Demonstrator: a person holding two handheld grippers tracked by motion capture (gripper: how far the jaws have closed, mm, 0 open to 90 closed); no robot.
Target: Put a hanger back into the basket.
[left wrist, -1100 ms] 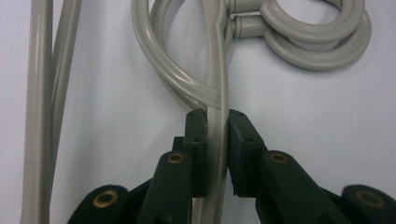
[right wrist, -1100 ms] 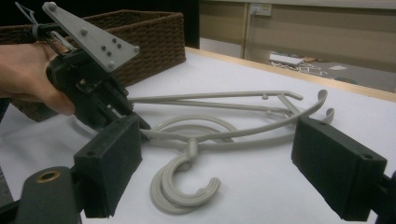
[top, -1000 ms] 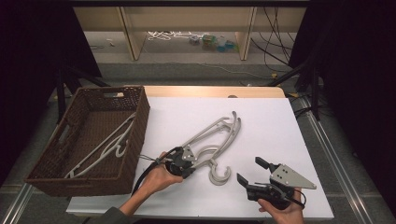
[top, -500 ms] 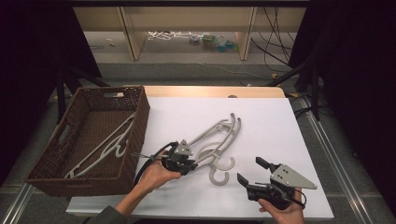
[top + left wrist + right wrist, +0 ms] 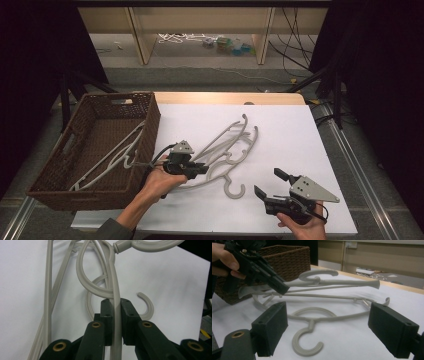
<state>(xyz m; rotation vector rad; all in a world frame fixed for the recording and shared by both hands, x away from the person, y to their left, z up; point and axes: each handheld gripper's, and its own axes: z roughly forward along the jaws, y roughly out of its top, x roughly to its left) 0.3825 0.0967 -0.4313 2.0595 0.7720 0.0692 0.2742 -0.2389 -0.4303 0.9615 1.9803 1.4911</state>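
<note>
Several grey plastic hangers [image 5: 235,142] lie tangled on the white mat [image 5: 295,130]. My left gripper [image 5: 201,170] is shut on the arm of one hanger [image 5: 115,290] and holds it tilted up off the mat; its hook [image 5: 318,273] hangs in the air. In the right gripper view that gripper [image 5: 283,288] sits at the upper left in a hand. Near the mat's front edge my right gripper [image 5: 266,184] stands open with nothing between its pads [image 5: 272,325]. Beyond it a flat hanger [image 5: 312,315] rests with its hook [image 5: 234,189] toward me.
A brown wicker basket [image 5: 150,122] stands at the left edge of the mat, with a few pale hangers [image 5: 112,157] lying in it. Beyond the table are a low shelf [image 5: 200,20] and cables on the floor.
My left gripper has risen and drifted left toward the basket, lifting the gripped hanger off the pile. The right gripper has stayed where it was, open.
</note>
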